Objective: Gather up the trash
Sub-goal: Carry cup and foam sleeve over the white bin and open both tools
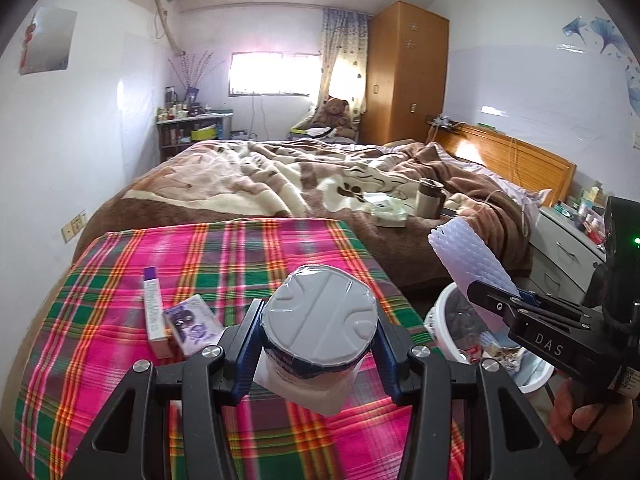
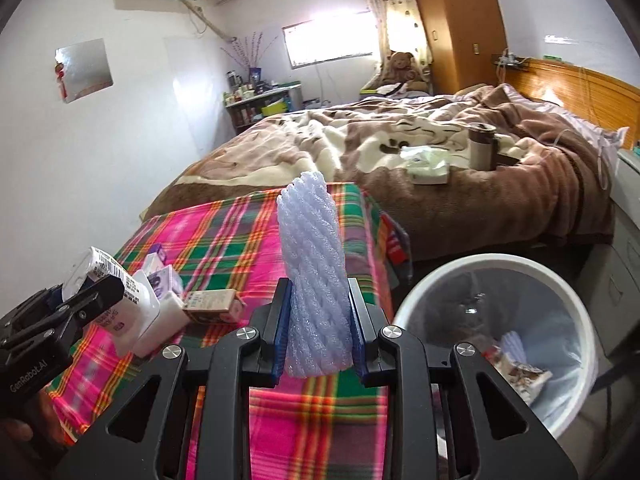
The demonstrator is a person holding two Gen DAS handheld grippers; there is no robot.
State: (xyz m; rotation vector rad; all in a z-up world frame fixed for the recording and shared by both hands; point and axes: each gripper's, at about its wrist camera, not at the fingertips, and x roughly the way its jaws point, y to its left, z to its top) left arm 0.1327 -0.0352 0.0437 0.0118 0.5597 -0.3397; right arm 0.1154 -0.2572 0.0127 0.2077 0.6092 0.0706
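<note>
My left gripper is shut on a white plastic cup with a sealed grey foil lid, held above the plaid cloth. The same cup shows at the left of the right wrist view, in the left gripper. My right gripper is shut on a pale lilac foam net sleeve that stands upright between the pads; it also shows as the sleeve in the right gripper. A white trash bin with a clear liner and some scraps inside stands on the floor at the right, also seen as the bin.
On the pink and green plaid cloth lie a long white and purple box, a small purple packet and a brown carton. Behind is a bed with a brown blanket, a steel mug and a tissue pack. A nightstand stands right.
</note>
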